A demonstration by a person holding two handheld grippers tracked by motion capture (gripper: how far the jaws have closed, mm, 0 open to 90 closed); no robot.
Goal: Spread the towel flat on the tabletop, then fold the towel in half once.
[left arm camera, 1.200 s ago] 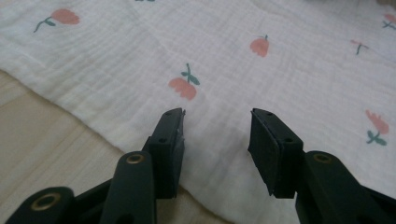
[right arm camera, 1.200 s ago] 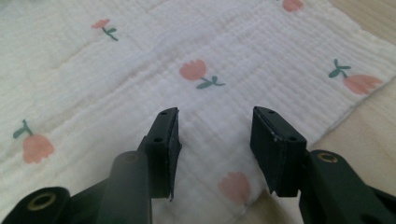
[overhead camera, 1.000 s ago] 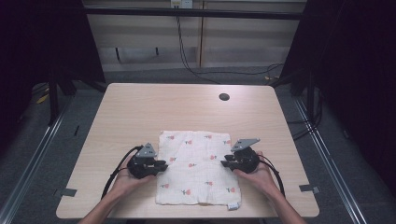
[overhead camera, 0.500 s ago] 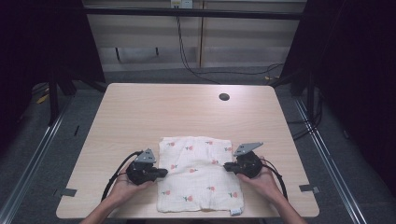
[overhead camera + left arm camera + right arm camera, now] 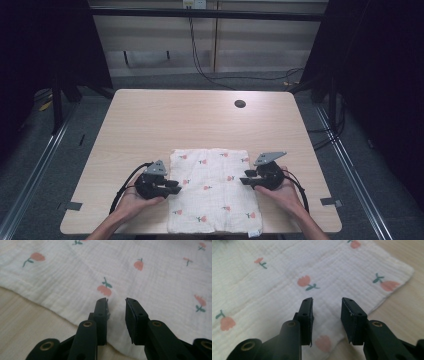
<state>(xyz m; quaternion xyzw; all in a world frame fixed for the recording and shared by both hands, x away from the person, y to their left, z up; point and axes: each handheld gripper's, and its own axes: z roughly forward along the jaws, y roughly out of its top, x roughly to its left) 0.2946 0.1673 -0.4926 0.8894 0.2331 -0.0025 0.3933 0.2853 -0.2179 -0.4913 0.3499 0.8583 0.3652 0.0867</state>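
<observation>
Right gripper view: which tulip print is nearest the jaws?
The pale pink tulip low in the view, in the gap between the right gripper's jaws, by the muslin cloth's near edge. The green-stemmed tulip lies beyond the tips.

A light wood bench [image 5: 150,125] with rounded corners stands on a grey floor [image 5: 45,165], a dark round hole [image 5: 240,104] near its far right corner. Beyond its far edge runs a pale panelled wall [image 5: 250,45] with black cables [image 5: 200,55] hanging down to the floor. Both sides of the room lie in deep shadow, and metal rails [image 5: 40,170] run along the floor left and right.
</observation>
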